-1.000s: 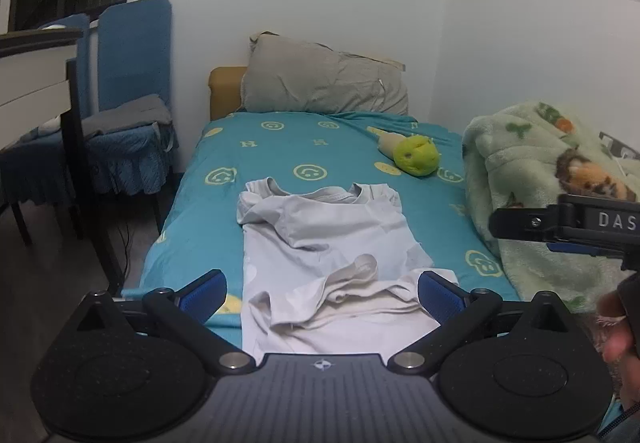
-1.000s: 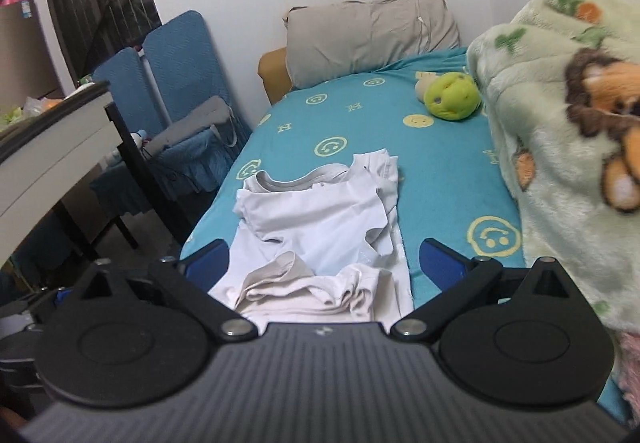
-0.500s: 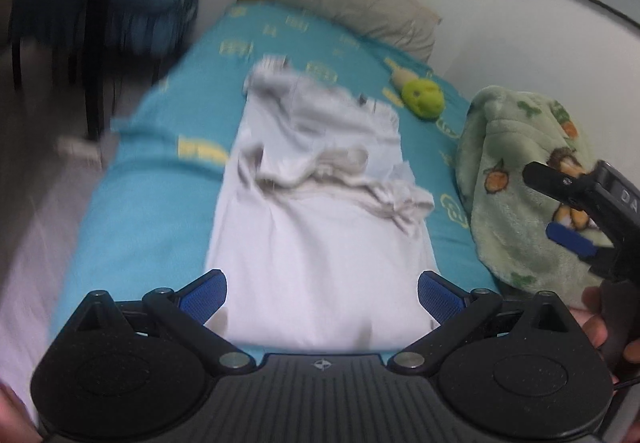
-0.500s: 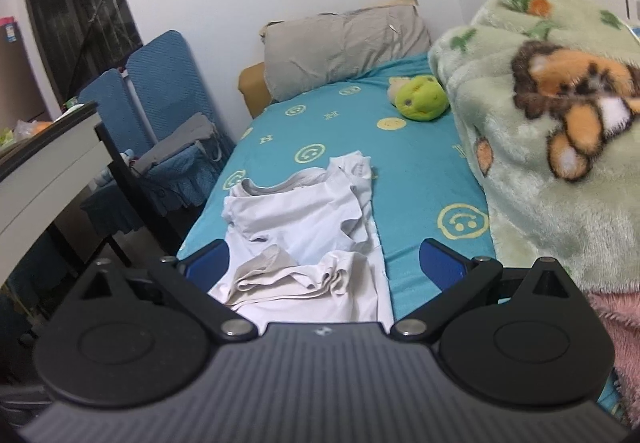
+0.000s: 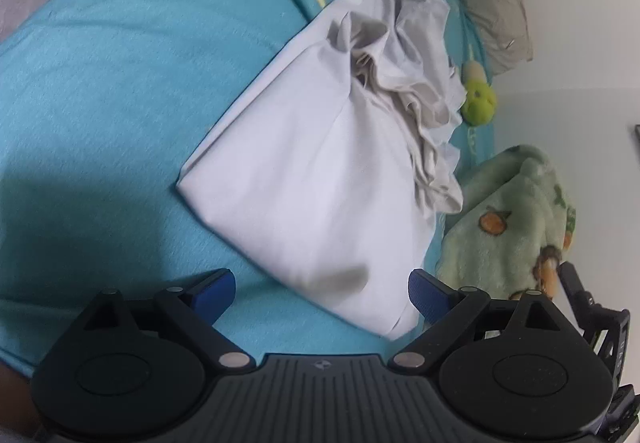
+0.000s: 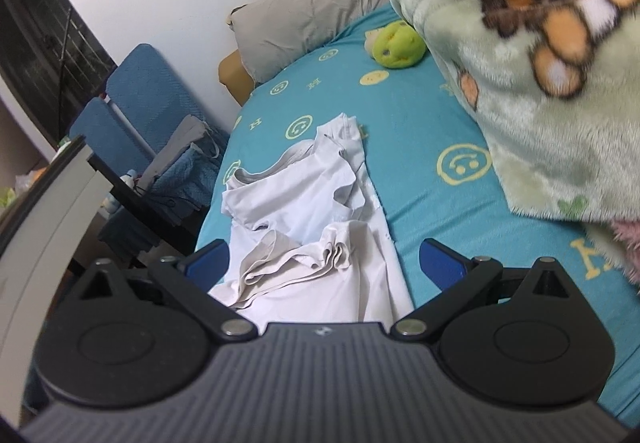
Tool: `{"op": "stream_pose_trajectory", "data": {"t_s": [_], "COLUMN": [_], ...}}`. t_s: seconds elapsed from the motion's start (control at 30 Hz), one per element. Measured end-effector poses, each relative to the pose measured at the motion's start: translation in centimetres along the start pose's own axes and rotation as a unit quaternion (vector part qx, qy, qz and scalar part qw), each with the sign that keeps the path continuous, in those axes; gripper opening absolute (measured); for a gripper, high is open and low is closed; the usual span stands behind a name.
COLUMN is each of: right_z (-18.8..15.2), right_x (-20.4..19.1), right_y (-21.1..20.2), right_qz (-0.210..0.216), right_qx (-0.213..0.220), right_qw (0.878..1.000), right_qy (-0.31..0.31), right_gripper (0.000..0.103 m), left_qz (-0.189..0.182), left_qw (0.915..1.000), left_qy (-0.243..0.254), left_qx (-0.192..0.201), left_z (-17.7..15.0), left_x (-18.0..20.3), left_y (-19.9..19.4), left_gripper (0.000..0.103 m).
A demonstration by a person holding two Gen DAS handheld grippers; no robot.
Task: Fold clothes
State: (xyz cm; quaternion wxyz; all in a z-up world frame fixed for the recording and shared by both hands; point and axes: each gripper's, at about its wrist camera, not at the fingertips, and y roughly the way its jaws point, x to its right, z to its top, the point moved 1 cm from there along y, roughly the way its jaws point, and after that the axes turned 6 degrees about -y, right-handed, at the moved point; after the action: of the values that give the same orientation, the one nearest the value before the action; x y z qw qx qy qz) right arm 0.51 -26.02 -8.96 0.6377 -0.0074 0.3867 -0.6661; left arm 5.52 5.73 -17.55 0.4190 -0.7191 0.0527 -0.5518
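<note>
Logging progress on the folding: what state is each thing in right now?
Shirt: lying on the bed, partly folded, upper half bunched.
Left gripper: open, empty, over the shirt's near edge.
Right gripper: open, empty.
Blanket: heaped along the bed's right side.
Pillow: propped against the wall.
Plush toy: resting beside the blanket.

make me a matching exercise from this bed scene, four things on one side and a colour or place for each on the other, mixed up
Things:
1. shirt
2. plush toy
3. pillow
4. blanket

Descriptions:
A. grey-beige, propped against the wall at the head of the bed
B. white, rumpled, lying in the middle of the sheet
C. pale green fleece with a cartoon animal print
D. small, round, yellow-green, near the pillow

Pairs: 1-B, 2-D, 3-A, 4-C
</note>
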Motion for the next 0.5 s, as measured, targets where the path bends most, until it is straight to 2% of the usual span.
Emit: {"op": "stream_pose_trajectory", "data": {"t_s": [0.07, 0.13, 0.2, 0.23, 0.3, 0.4, 0.5], "right_z": [0.0, -0.1, -0.6, -0.8, -1.8, -4.0, -5.5], "right_x": [0.2, 0.4, 0.9, 1.2, 1.7, 1.9, 2.0], "right_y": [0.2, 0.3, 0.3, 0.3, 0.4, 1.4, 2.5], "right_qz": [0.001, 0.000, 0.010, 0.016, 0.048, 0.082, 0.092], "right_qx": [-0.005, -0.011, -0.027, -0.036, -0.060, -0.114, -0.155], "right_qw": [1.000, 1.000, 0.998, 0.997, 0.990, 0.974, 0.960], "right_qy": [0.008, 0.017, 0.048, 0.064, 0.114, 0.178, 0.216], "right_gripper": [0.103, 0.103, 0.103, 0.103, 0.103, 0.103, 0.103], "left_qz": [-0.005, -0.013, -0.011, -0.010, -0.006, 0.000, 0.003], "left_qw": [0.9995, 0.9983, 0.9967, 0.9956, 0.9939, 0.9931, 0.9936], "left_qy": [-0.014, -0.032, -0.051, -0.062, -0.077, -0.078, -0.070], "left_qx": [0.027, 0.047, 0.063, 0.069, 0.079, 0.088, 0.089], "left_z": [0.3, 0.7, 1.0, 1.1, 1.3, 1.3, 1.0], "left_x": [-0.3, -0.9, -1.6, -2.0, -2.6, -2.6, -2.2], "left_y": [-0.4, -0.7, -1.2, -1.4, -1.6, -1.7, -1.8], "left_gripper": [0.086, 0.075, 0.056, 0.050, 0.032, 0.021, 0.020]}}
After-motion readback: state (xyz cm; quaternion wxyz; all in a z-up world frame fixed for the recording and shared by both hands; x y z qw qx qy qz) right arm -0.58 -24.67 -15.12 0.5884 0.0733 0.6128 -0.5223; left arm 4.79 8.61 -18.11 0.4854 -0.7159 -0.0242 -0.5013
